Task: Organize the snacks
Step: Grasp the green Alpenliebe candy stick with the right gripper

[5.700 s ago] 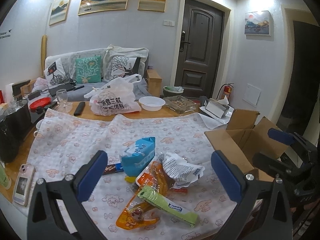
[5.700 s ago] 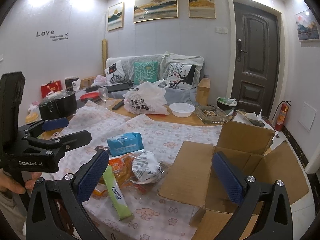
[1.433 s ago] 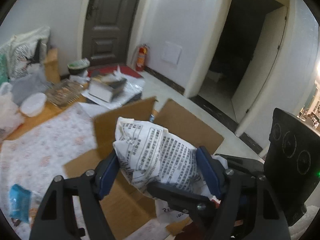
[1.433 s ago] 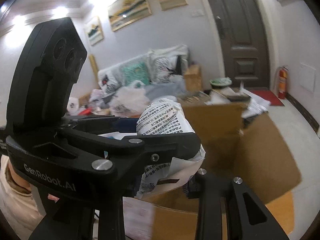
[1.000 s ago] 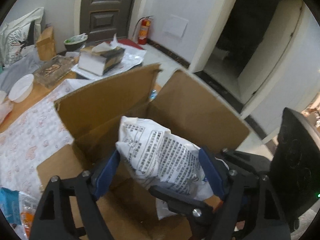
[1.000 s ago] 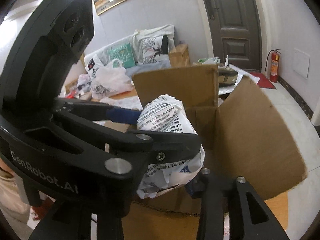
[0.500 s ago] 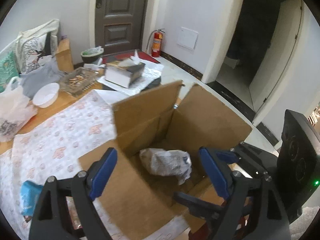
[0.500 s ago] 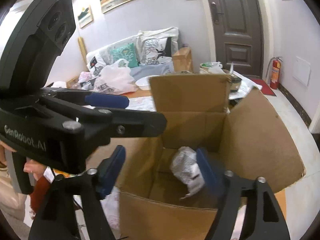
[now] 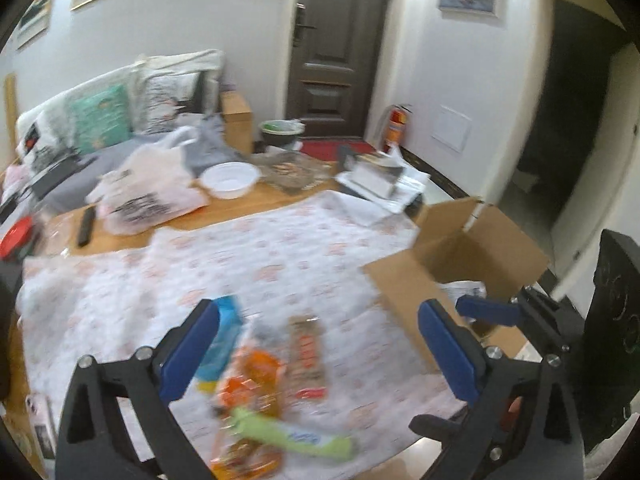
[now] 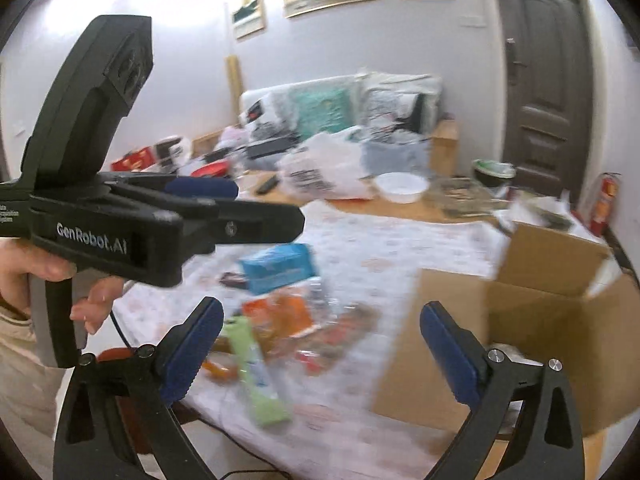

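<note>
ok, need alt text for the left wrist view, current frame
Blurred fisheye view past the open, empty left hand-held gripper toward a pile of snack packets on a patterned tablecloth. To the right sits an open cardboard box with the right hand-held gripper beside it.

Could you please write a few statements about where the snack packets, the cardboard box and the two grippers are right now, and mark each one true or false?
1. The left gripper is open and holds nothing. True.
2. The right gripper is shut on the long light green snack packet. False: it is open and empty, and that packet lies on the table.
3. The brown cardboard box has its flaps open. True.
4. The blue snack packet lies inside the box. False: it lies on the white patterned tablecloth.
5. A white printed packet shows inside the box. True.
</note>
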Demonstrator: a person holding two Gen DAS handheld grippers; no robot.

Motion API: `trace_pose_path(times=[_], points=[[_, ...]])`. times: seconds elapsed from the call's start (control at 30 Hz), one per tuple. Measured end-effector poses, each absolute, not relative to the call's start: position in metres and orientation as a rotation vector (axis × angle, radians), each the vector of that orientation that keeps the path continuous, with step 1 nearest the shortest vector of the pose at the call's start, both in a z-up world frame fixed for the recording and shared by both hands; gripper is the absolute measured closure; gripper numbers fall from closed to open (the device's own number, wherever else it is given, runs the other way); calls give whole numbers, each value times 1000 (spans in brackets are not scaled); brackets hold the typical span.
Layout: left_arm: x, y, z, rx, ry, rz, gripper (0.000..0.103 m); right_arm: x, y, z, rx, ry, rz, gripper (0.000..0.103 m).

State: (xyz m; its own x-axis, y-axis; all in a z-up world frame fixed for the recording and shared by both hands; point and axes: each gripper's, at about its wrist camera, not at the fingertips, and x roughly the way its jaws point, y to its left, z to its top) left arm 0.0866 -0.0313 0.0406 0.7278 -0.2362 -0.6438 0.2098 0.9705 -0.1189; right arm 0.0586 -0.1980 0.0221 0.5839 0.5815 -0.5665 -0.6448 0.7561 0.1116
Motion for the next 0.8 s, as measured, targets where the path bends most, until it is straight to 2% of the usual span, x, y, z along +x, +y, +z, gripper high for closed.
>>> trace_pose_path(times=[0.33,0.4,0.47,0.7,0.73,0.8], points=[[63,53,-20,-135,735,-219,4,67,-119,-38,-160,788,804,5],[59,61,-41,-156,747,-227,4,69,-118,-57,-155,832,817,10],[59,65,-57,-178,760,-231,4,71,-117,-78,-157,886,819,25],[56,62,-95,-211,798,-244,5,65,-118,-119,-205,972,818,60],[56,61,-97,-210,803,-247,5,66,-116,-121,-210,976,819,73],[57,58,-99,-209,809,-249,5,64,-117,-121,-228,959,792,77]])
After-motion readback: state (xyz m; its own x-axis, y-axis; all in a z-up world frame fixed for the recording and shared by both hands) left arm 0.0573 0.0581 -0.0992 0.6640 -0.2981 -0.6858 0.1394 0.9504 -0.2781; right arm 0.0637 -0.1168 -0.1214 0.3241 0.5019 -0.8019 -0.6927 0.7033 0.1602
